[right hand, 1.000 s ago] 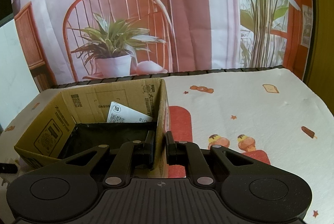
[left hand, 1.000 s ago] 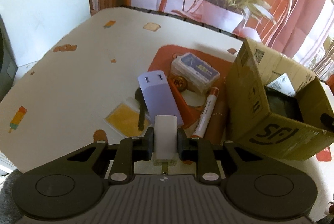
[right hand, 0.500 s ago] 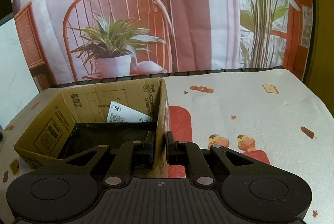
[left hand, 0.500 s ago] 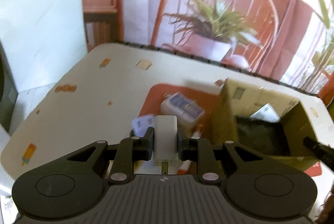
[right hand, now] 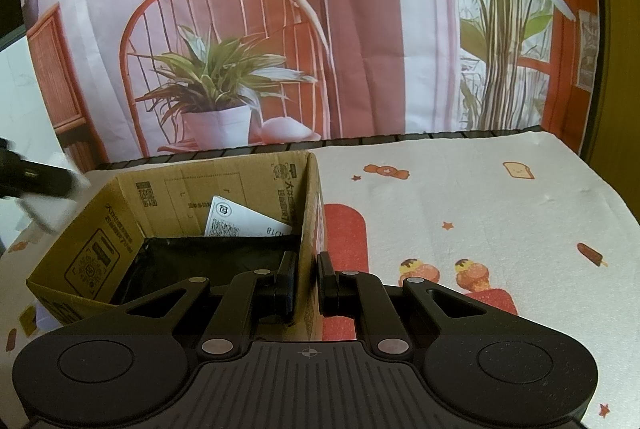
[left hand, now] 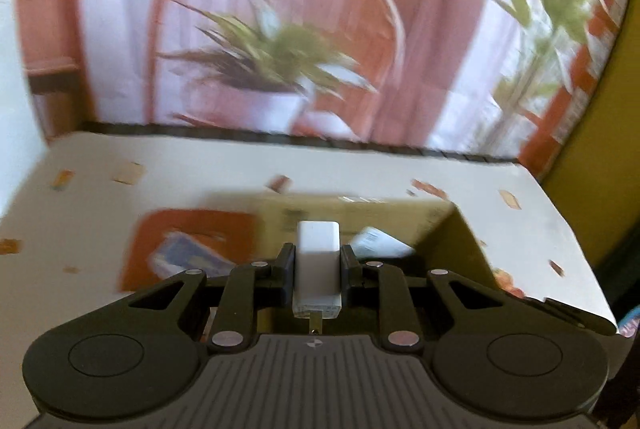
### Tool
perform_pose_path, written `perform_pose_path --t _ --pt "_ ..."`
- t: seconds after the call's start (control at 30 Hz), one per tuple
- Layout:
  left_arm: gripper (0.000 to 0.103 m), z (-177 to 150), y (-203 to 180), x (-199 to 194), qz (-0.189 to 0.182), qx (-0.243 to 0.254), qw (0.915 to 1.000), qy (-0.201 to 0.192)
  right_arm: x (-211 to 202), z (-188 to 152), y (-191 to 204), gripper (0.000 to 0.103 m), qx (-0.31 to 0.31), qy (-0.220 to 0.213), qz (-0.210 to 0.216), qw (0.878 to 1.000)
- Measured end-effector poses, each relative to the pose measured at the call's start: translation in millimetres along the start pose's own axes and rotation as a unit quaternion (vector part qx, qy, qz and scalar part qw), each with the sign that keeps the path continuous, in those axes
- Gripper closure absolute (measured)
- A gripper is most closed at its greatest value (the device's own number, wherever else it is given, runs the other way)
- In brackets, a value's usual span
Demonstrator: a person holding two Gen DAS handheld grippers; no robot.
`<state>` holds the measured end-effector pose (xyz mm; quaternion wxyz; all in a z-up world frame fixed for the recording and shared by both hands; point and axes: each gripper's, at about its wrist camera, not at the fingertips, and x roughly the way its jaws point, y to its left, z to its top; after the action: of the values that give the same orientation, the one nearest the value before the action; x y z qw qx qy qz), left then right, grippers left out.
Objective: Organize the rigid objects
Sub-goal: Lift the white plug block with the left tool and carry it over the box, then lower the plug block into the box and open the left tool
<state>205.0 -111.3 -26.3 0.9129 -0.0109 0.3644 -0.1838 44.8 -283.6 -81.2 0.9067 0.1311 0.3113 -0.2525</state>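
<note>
Both jaws clamped, charger [left hand: 318, 265], box wall [right hand: 310, 229]

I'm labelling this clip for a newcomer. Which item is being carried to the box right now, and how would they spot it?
Find the open cardboard box on the printed tablecloth; the right gripper is clamped on its side wall. The left gripper holds a small white charger block: plain, smooth, rectangular, unlike the blue-lidded case on the cloth.

left gripper [left hand: 318, 265] lifted with white charger [left hand: 318, 269] (view blurred), swung toward cardboard box [left hand: 460, 229]
</note>
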Motion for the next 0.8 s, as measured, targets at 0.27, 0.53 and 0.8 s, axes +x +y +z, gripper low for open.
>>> perform_pose_path --t 0.27,0.53,0.8 --pt "0.079 -16 -32 57 -0.032 0.021 0.9976 0.058 1 0 0 0.093 0.000 0.000 0.000 1.000" --pt "0.079 -25 -46 101 -0.047 0.016 0.9920 0.116 2 0 0 0.093 0.001 0.001 0.001 1.000" --pt "0.079 -28 -47 116 -0.041 0.017 0.9908 0.128 5 0 0 0.093 0.003 0.003 0.003 1.000"
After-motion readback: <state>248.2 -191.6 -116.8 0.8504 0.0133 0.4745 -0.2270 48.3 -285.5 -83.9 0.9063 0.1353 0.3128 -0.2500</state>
